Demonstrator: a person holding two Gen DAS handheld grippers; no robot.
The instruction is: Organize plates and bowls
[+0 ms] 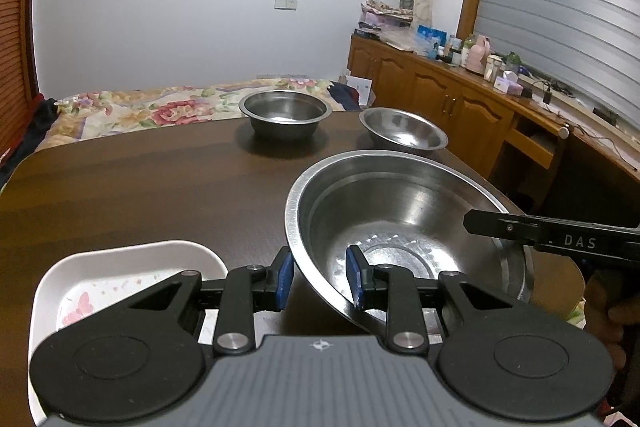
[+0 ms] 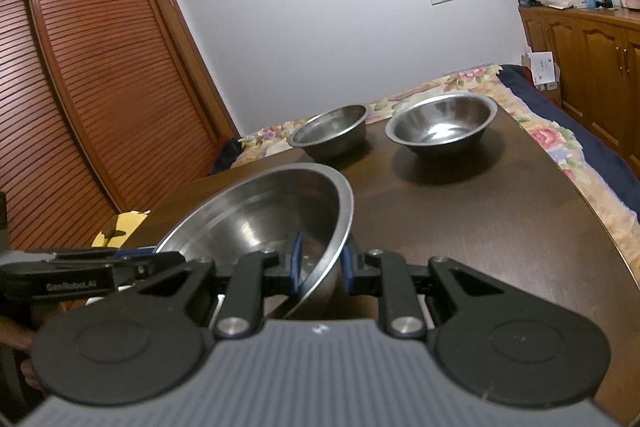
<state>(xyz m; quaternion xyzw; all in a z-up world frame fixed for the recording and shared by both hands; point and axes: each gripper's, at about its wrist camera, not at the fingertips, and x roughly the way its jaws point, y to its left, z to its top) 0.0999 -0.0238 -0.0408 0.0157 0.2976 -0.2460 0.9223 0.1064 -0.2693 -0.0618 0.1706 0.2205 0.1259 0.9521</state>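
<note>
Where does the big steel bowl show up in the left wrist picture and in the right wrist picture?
Left wrist: big steel bowl lower right, tilted, rim between this gripper's pads.
Right wrist: big steel bowl lower centre-left, rim between that gripper's pads.
Shared landmark: two small steel bowls at the table's far end.

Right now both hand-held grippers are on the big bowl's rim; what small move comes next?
Probably carry the big bowl forward, level, toward the two small bowls. The left hand-held gripper and right hand-held gripper pinch opposite rims, and it looks tilted, so level it before moving.
</note>
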